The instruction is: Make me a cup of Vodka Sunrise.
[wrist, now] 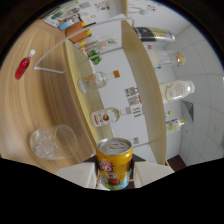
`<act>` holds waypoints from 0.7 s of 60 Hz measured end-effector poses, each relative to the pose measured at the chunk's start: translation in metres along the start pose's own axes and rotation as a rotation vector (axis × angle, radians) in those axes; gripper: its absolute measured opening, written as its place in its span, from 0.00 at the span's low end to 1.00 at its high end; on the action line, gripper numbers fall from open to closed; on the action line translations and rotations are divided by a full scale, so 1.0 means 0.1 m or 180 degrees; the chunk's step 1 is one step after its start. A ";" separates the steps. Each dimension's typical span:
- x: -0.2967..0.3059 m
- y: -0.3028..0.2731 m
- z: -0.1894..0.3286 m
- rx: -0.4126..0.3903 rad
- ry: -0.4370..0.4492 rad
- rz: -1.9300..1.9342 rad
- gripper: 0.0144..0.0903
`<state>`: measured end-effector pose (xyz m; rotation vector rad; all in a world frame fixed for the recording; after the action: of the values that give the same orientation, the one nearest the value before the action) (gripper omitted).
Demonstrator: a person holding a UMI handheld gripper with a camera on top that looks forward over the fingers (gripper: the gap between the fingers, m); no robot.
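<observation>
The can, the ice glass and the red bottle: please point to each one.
can [114, 162], gripper view, on its yellow side, between the fingers
ice glass [52, 142], gripper view, on its clear wall
red bottle [22, 67], gripper view, on its red body

The gripper [115, 176] clamped a yellow can [114, 162] between both fingers, while beyond it bottles [105, 117] lay along wooden shelves [141, 85] and a clear glass with ice [50, 143] rested on the wooden counter [25, 107].
</observation>
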<state>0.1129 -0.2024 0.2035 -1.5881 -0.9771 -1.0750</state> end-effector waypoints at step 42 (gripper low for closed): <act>-0.08 -0.35 0.07 0.0685 0.0176 -0.1864 0.49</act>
<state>0.0795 -0.1887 0.2038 -1.1122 -1.5166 -1.3386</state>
